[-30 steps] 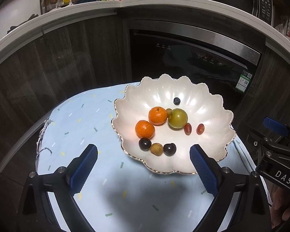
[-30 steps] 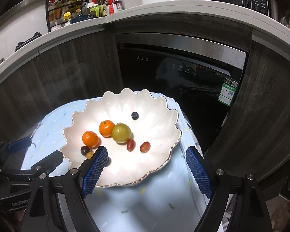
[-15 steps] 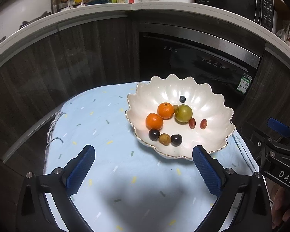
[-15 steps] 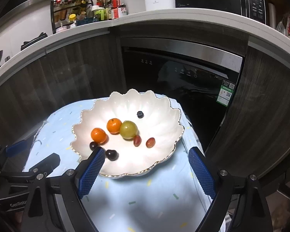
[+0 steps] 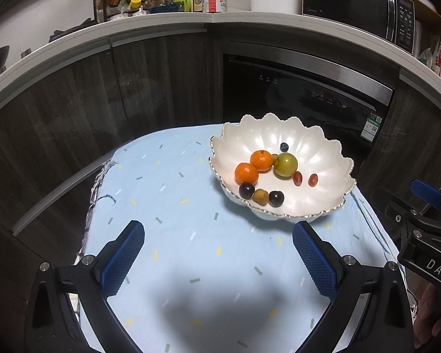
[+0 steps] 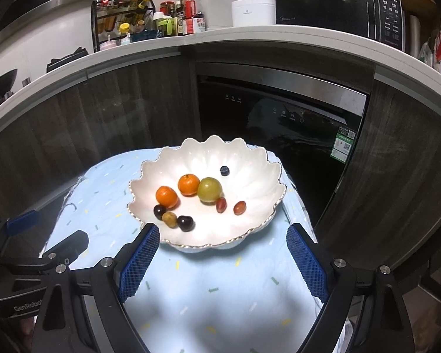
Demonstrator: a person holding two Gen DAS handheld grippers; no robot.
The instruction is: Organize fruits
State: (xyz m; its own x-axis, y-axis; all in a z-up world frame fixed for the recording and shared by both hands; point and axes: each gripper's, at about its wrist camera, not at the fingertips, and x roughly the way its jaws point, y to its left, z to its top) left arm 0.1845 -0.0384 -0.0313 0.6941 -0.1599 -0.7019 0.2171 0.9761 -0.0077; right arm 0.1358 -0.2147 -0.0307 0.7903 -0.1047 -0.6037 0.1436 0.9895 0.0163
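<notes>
Currently both sets of jaws spread wide, nothing held. Scalloped bowl point(image 6: 208, 158) of fruits point(image 6: 210, 189) seen dead ahead of right gripper point(image 6: 222, 260), up-right of left gripper point(image 5: 217, 257); right judged nearer.

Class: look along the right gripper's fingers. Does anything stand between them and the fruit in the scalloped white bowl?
Nothing visible does. The right gripper is open over bare light-blue cloth; only the scalloped white bowl's gold-edged near rim rises before the fruit.
</notes>
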